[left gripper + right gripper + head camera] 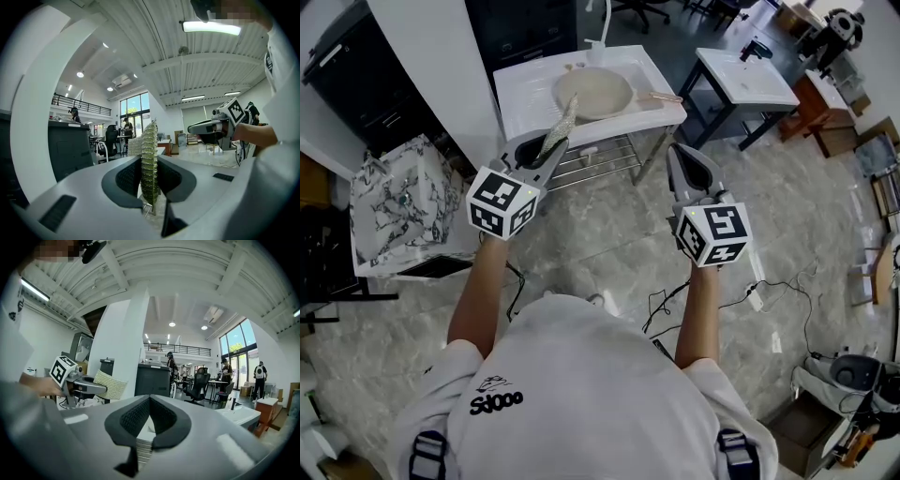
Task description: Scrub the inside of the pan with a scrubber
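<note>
The left gripper (546, 155) pinches the scrubber (562, 124) in its fingers, the right gripper (682, 159) has its fingers pressed together on nothing, and ahead, nearer the left, the pan (593, 92) sits on the white tabletop (520, 94), handle (661, 97) pointing right.

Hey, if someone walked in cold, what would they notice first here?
Probably the left gripper, raised at the head view's left and clamped on a yellowish mesh scrubber. The right gripper beside it is shut on nothing. Ahead of both, a pale pan sits in the white sink.
</note>
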The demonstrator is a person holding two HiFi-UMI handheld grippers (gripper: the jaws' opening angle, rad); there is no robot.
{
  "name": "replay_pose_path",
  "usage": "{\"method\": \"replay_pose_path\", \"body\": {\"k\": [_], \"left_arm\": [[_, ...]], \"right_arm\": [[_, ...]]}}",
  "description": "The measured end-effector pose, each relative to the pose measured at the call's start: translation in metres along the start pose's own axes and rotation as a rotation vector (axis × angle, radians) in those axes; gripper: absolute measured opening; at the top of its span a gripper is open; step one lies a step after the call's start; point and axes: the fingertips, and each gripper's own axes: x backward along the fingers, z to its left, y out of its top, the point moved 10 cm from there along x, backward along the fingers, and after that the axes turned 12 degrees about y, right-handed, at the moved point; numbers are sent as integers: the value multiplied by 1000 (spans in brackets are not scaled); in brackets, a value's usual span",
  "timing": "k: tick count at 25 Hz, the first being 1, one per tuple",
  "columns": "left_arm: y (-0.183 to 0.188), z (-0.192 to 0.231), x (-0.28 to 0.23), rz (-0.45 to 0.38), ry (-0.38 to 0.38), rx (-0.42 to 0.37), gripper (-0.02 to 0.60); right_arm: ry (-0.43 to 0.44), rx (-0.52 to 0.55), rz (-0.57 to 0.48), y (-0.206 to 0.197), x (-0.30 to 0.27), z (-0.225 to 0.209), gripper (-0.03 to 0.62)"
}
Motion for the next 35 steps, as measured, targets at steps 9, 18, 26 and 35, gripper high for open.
{"method": "replay_pose_path", "body": {"k": [9, 18, 26, 35], "left_arm": [[0, -30, -6, 14, 33, 0, 67], [2, -52, -11, 18, 46, -12, 67], [-3, -51, -25, 27, 45, -2, 67], [-7, -28, -71, 20, 29, 5, 67]], "right_arm": [[12, -34, 9, -12, 21, -27, 9], [34, -28, -20, -16, 37, -42, 9], [37, -54, -16, -24, 33, -53, 9], [39, -88, -5, -29, 1, -85, 9]]}}
